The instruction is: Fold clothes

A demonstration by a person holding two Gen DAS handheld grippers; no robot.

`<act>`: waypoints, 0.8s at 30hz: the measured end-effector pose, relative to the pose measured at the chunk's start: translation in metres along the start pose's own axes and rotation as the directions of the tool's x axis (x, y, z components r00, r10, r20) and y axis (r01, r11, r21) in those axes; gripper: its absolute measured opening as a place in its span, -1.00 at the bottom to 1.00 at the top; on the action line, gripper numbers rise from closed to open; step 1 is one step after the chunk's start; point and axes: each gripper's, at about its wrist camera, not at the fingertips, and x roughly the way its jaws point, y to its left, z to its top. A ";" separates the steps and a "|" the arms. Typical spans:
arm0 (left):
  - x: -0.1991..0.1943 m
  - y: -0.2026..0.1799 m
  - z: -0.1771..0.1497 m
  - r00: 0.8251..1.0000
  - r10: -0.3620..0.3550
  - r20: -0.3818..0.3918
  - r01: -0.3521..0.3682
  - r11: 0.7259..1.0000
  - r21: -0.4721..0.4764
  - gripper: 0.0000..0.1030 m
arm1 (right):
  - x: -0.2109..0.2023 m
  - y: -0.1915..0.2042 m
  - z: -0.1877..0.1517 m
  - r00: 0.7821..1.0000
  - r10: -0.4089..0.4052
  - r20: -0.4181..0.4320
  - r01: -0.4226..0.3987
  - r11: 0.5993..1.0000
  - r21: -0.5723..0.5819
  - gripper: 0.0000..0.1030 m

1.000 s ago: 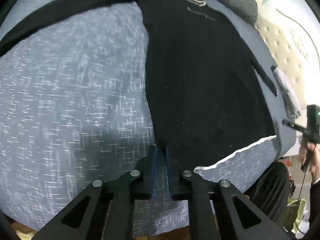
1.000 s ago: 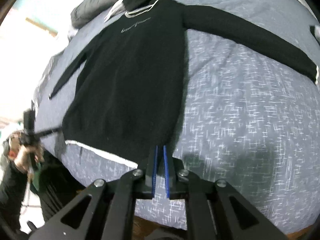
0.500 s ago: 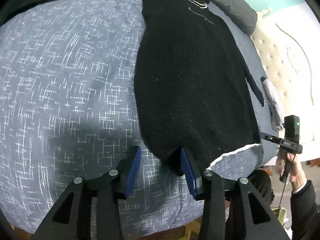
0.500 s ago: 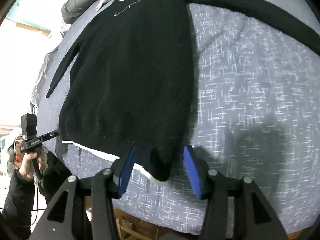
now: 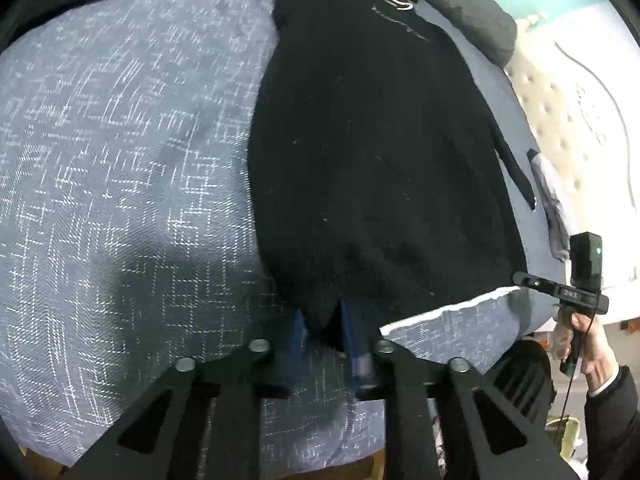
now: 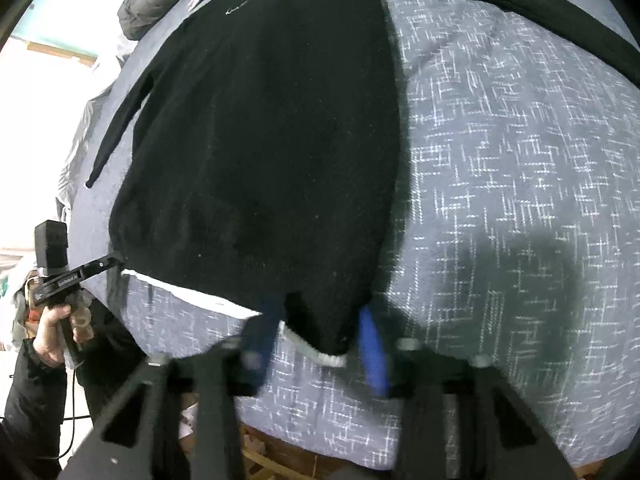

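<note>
A black sweater (image 5: 372,152) lies spread flat on a blue-grey patterned bed cover (image 5: 120,160), collar at the far end, a white hem strip at the near edge. My left gripper (image 5: 322,324) has its blue fingers close around the sweater's near hem corner. In the right wrist view the sweater (image 6: 264,140) fills the middle. My right gripper (image 6: 320,332) straddles the other hem corner with its blue fingers still apart. Each view shows the other hand-held gripper at the bed's edge.
A dark grey pillow (image 5: 472,20) lies at the head of the bed beside a padded cream headboard (image 5: 560,92). One long sleeve (image 6: 520,16) stretches across the cover. The bed's near edge runs just below both grippers.
Both grippers were shut a second ago, then opened wide. Now both have moved onto the hem corners; the left jaws have narrowed around the cloth, the right jaws have narrowed less.
</note>
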 end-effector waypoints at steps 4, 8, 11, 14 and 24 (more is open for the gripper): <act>-0.017 -0.008 0.000 1.000 0.009 0.026 -0.010 0.999 0.043 -0.86 | -0.007 0.004 -0.001 0.999 -0.002 0.033 0.003 0.999 -0.035 -0.91; -0.049 -0.012 0.000 0.998 0.009 0.063 -0.014 0.997 0.077 -0.87 | -0.027 0.012 -0.001 0.997 0.000 0.074 0.005 0.998 -0.068 -0.93; -0.068 -0.015 -0.004 0.996 0.000 0.094 -0.009 0.995 0.095 -0.88 | -0.044 0.020 -0.002 0.995 0.021 0.098 -0.011 0.995 -0.099 -0.93; -0.085 -0.010 -0.003 0.993 -0.004 0.115 -0.008 0.995 0.100 -0.88 | -0.057 0.028 -0.004 0.993 0.040 0.115 -0.025 0.991 -0.131 -0.93; -0.128 0.006 -0.002 0.990 0.010 0.141 -0.025 0.994 0.106 -0.89 | -0.076 0.062 -0.028 0.993 0.055 0.108 -0.030 0.976 -0.217 -0.94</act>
